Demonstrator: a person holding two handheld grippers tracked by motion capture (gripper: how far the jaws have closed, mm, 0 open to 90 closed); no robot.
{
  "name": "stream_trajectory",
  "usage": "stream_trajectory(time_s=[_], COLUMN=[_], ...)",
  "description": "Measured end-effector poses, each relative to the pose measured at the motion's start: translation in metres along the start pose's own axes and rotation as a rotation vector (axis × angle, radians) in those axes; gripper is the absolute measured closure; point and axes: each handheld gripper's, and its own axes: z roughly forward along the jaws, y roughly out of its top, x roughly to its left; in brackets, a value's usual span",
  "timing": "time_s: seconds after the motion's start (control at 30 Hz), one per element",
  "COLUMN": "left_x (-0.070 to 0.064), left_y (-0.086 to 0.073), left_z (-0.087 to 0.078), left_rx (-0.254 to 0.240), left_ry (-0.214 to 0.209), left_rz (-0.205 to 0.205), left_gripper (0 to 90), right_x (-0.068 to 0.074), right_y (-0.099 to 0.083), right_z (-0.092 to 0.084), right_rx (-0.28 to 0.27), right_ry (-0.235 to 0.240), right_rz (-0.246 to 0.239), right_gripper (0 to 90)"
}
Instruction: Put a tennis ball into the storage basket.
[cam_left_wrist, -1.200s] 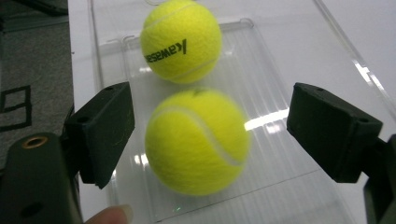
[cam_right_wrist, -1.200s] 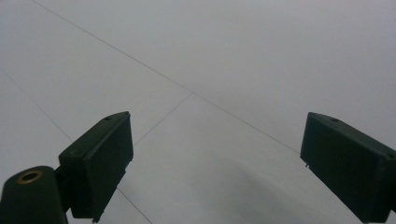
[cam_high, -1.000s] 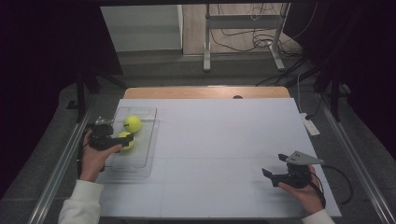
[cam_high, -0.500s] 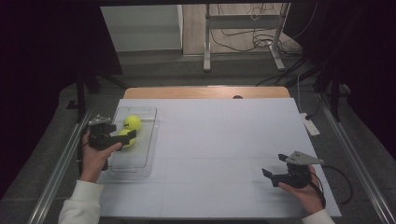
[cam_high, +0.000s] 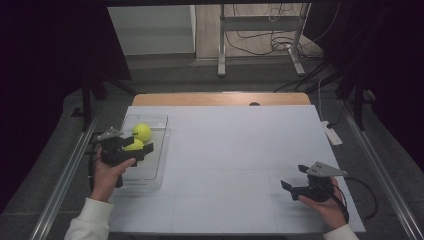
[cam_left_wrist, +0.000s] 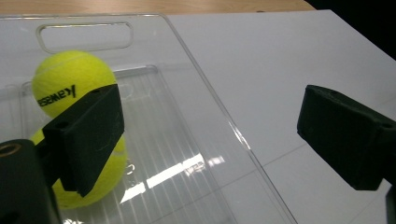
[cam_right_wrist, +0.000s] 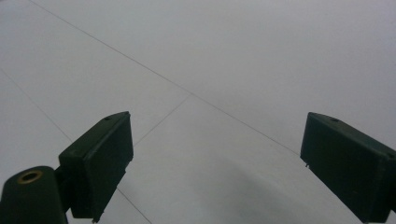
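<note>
Two yellow tennis balls lie in a clear plastic tray (cam_high: 151, 167) at the table's left. One ball (cam_high: 142, 131) (cam_left_wrist: 70, 84) sits toward the far end, the other (cam_high: 132, 145) (cam_left_wrist: 100, 179) just in front of it. My left gripper (cam_high: 143, 150) (cam_left_wrist: 215, 135) hovers over the tray beside the nearer ball, whose side is hidden behind the left jaw. Its jaws are open and have just been closing a little, with nothing between them. My right gripper (cam_high: 292, 177) (cam_right_wrist: 219, 158) stands open over the bare white table at the right.
The white table top (cam_high: 225, 150) stretches between the two hands. The tray has a cut-out handle (cam_left_wrist: 84, 36) at its far end. A white power strip (cam_high: 331, 133) lies at the table's right edge. Metal rails run along both sides.
My left hand has shifted a little to the right over the tray, next to the nearer ball. The right hand has kept still.
</note>
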Motion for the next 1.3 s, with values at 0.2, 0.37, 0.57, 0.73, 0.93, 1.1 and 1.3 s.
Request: stream_trajectory(time_s=[0.2, 0.37, 0.57, 0.73, 0.93, 1.1, 1.3], left_x=[-0.011, -0.028, -0.043, -0.052, -0.059, -0.063, -0.062], left_y=[-0.007, -0.014, -0.026, -0.036, -0.048, -0.059, -0.066], left_z=[-0.002, -0.004, -0.002, 0.001, 0.000, -0.002, -0.003], left_rx=[0.001, -0.009, -0.008, -0.006, -0.007, 0.001, 0.004], left_ry=[-0.028, -0.061, -0.091, -0.095, -0.095, -0.077, -0.067], left_rz=[0.029, 0.097, 0.112, 0.138, 0.166, 0.191, 0.209], left_gripper=[8.5, 8.5, 8.9, 9.1, 9.4, 9.5, 9.5], right_x=[0.000, 0.000, 0.000, 0.000, 0.000, 0.000, 0.000], right_y=[0.000, 0.000, 0.000, 0.001, 0.001, 0.001, 0.001], right_z=[0.000, 0.000, 0.000, -0.001, -0.001, -0.002, -0.001], right_rx=[-0.004, -0.005, -0.006, -0.011, -0.015, -0.018, -0.018], right_ry=[0.003, 0.004, 0.006, 0.007, 0.008, 0.010, 0.008], right_rz=[0.001, 0.001, 0.002, 0.002, 0.002, 0.004, 0.005], right_gripper=[9.6, 9.6, 9.6, 9.6, 9.6, 9.6, 9.7])
